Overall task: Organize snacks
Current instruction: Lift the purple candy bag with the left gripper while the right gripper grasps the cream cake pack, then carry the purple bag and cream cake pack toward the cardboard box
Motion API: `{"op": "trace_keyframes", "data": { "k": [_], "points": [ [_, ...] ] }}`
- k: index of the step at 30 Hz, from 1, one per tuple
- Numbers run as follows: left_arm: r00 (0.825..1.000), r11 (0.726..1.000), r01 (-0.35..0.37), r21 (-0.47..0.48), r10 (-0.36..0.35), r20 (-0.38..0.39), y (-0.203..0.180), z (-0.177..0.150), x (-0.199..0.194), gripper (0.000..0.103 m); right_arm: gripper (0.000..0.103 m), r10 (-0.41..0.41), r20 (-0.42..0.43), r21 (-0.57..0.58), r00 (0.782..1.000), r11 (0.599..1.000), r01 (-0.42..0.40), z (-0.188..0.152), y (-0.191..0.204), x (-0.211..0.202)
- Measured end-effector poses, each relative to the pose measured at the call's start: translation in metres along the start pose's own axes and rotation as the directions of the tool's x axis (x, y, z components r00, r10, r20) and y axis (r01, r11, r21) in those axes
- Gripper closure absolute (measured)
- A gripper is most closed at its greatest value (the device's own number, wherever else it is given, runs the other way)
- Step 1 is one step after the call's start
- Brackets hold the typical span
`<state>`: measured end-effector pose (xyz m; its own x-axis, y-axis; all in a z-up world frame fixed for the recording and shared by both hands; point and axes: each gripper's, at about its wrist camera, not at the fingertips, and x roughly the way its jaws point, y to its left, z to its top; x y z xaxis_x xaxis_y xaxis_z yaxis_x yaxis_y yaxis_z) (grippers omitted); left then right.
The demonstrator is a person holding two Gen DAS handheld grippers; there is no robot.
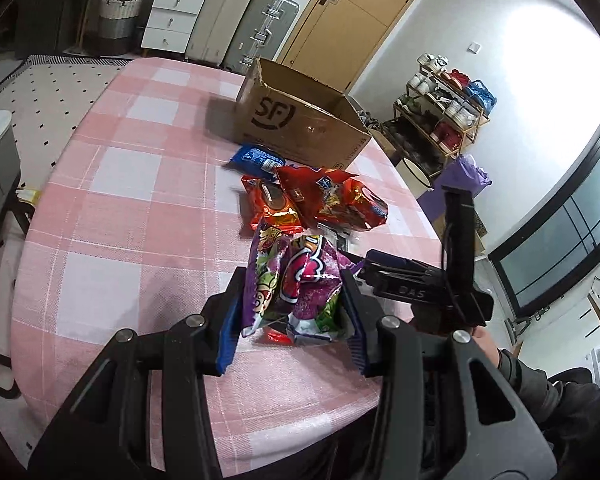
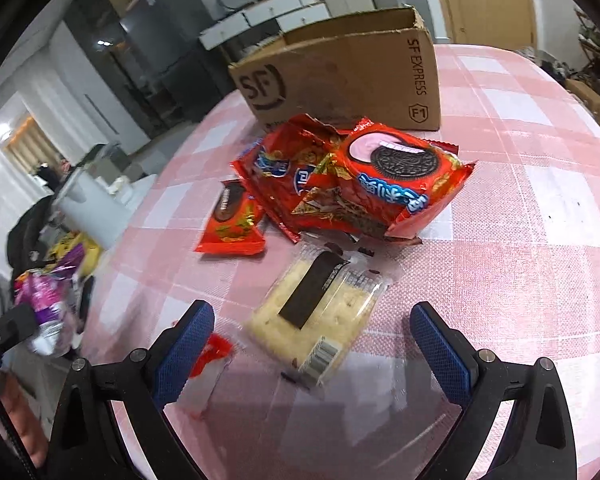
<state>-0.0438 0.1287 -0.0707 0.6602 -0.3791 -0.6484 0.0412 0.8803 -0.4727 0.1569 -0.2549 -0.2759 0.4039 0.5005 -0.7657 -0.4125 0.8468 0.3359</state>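
My left gripper [image 1: 294,308] is shut on a purple snack bag [image 1: 296,280], held just above the pink checked tablecloth [image 1: 140,200]. Beyond it lie red snack packs [image 1: 332,200] and a blue cookie pack [image 1: 258,158], in front of an open SF cardboard box [image 1: 300,120]. In the right wrist view my right gripper [image 2: 312,344] stands open over a clear-wrapped yellow cake with a dark band [image 2: 316,312], not touching it. A small red and white wrapper [image 2: 208,364] lies by its left finger. A red cookie pack [image 2: 400,176], other red packs [image 2: 232,220] and the box [image 2: 340,76] lie further on.
The purple bag and left gripper show blurred at the far left of the right wrist view [image 2: 46,300]. A person's sleeve [image 1: 540,380] is at the table's right edge. Suitcases [image 1: 260,28], white drawers [image 1: 172,16] and a shoe rack [image 1: 444,116] stand beyond the table.
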Motion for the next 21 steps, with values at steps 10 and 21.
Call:
{"op": "trace_keyframes", "data": {
  "k": [10, 21],
  "points": [
    [0.999, 0.999, 0.034, -0.025, -0.034, -0.014, 0.016, -0.003, 0.011, 0.062, 0.01, -0.219, 0.009, -0.1, 0.976, 0.971, 0.219, 0.006, 0.039, 0.028],
    [0.997, 0.996, 0.07, -0.048, -0.07, -0.013, 0.026, -0.008, 0.017, 0.062, 0.041, -0.202, 0.021, -0.211, 0.979, 0.956, 0.202, -0.006, 0.043, 0.018]
  ]
}}
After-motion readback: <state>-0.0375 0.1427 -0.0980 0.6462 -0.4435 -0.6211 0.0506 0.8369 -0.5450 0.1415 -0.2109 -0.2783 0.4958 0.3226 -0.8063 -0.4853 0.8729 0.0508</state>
